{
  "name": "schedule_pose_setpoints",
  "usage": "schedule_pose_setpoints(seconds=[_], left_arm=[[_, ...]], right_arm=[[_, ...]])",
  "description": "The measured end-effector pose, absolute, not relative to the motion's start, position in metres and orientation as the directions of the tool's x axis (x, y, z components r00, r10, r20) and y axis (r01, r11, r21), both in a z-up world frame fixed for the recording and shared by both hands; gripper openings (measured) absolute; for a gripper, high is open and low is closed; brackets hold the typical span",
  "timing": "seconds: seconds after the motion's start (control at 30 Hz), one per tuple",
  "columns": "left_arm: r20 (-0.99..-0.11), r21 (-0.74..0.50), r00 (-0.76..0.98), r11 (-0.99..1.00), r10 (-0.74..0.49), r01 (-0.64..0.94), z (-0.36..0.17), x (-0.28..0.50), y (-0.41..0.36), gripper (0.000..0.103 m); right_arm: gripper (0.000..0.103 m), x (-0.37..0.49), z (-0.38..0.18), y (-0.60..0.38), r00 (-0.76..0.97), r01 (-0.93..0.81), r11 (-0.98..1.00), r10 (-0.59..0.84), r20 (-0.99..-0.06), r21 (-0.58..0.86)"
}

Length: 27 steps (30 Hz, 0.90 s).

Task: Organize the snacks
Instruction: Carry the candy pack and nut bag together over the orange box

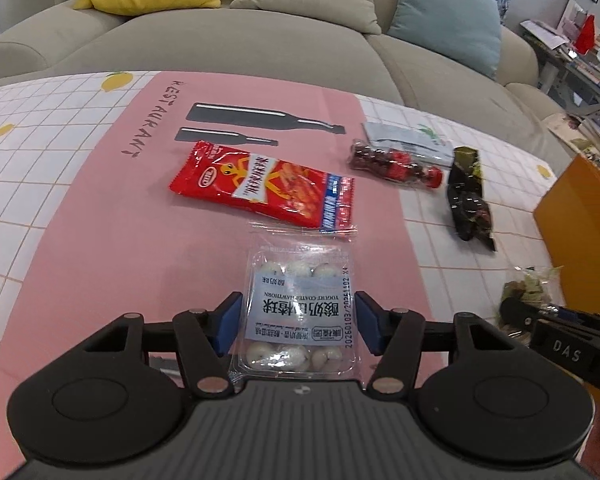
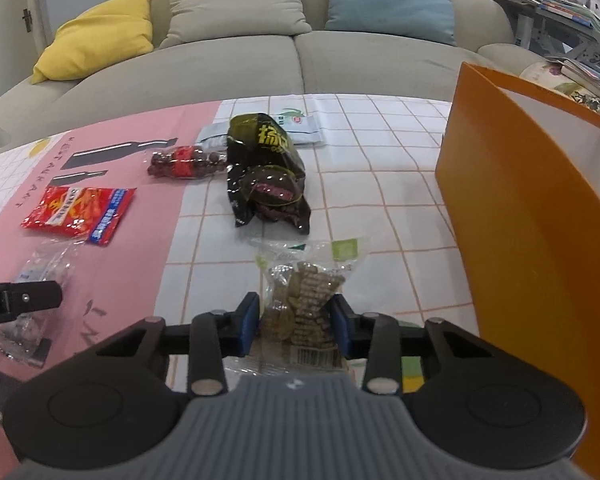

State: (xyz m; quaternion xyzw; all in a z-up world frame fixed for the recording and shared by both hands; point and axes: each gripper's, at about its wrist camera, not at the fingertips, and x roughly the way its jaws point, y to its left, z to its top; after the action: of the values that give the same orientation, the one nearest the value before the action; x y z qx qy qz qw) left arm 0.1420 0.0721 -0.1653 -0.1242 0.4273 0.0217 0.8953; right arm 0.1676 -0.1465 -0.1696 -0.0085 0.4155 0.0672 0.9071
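While both tongs clamp packets — left tongs [image 1: 298, 326] on the hawthorn-ball pack [image 1: 298, 312], right tongs [image 2: 296, 322] on the cracker bag [image 2: 304, 300] beside the orange box [image 2: 540, 208] — four snacks lie left of it, unsorted.

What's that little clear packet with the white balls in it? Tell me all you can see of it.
The clear packet is a small plastic pouch holding a tray of white balls, in a row at each end. A pale label with printed text and a date crosses its middle. It lies flat on the pink mat, its far sealed edge by the red packet. The left gripper straddles it, blue pads at its sides.
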Motion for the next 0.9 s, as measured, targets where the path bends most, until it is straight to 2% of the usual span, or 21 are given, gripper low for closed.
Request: schedule_pose_setpoints(seconds=[0.37,0.53,0.67,0.9], left_arm=[[-0.736,-0.305,0.656,0.947,-0.166,-0.102,-0.123,0.119,0.058,0.068],[-0.73,-0.327,0.651,0.943,-0.208,-0.065,-0.093,0.116,0.045,0.068],[-0.719,-0.343,0.649,0.939,-0.248,-0.02,-0.071,0.112,0.032,0.068],[-0.693,-0.368,0.641,0.927,-0.328,0.077,-0.039,0.111,0.001,0.068]], right_arm=[[0.035,0.136,-0.13,-0.15,0.638,-0.193,0.978,0.191,-0.746,0.085],[0.035,0.124,-0.103,-0.157,0.628,-0.211,0.975,0.185,-0.756,0.063],[0.035,0.117,-0.079,-0.176,0.613,-0.202,0.973,0.217,-0.76,0.115],[0.035,0.102,-0.04,-0.213,0.629,-0.217,0.968,0.236,-0.741,0.124]])
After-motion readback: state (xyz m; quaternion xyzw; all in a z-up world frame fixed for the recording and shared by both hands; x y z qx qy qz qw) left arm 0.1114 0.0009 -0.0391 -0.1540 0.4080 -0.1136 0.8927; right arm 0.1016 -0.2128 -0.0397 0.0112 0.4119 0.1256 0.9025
